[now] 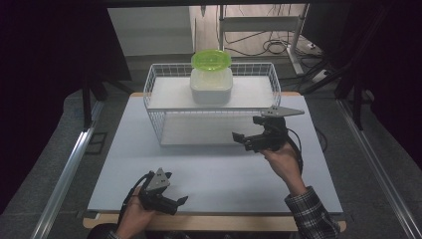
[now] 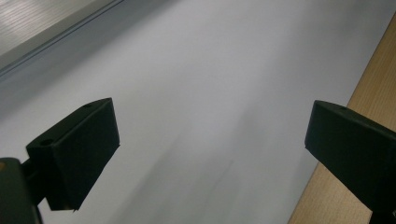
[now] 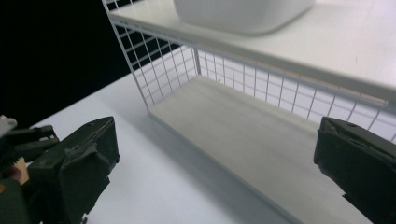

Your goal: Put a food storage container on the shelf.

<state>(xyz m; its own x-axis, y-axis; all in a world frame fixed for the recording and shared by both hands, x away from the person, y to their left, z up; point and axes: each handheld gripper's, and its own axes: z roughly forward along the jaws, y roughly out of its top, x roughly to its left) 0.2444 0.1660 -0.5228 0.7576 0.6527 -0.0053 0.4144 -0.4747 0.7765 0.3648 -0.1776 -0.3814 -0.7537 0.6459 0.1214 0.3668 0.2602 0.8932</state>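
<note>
A white wire rack (image 1: 158, 107) with two shelf boards stands at the back of the table. On its upper shelf (image 1: 169, 94) sits a white container (image 1: 211, 85) with a green lid (image 1: 211, 59). My right gripper (image 1: 247, 128) hangs open and empty just in front of the rack's right front corner. In the right gripper view its jaws (image 3: 215, 154) stand wide apart, facing the bare lower shelf (image 3: 233, 126), with the container's base (image 3: 243, 11) above. My left gripper (image 1: 177, 187) is open and empty near the table's front edge, over the white mat (image 2: 210, 70).
The white mat (image 1: 214, 169) covers the table between the rack and the front edge. A strip of bare wood (image 2: 369, 93) shows at the mat's edge beside the left gripper. Metal rails (image 1: 64, 174) run along both sides of the table, and cables (image 1: 271, 47) lie on the floor behind.
</note>
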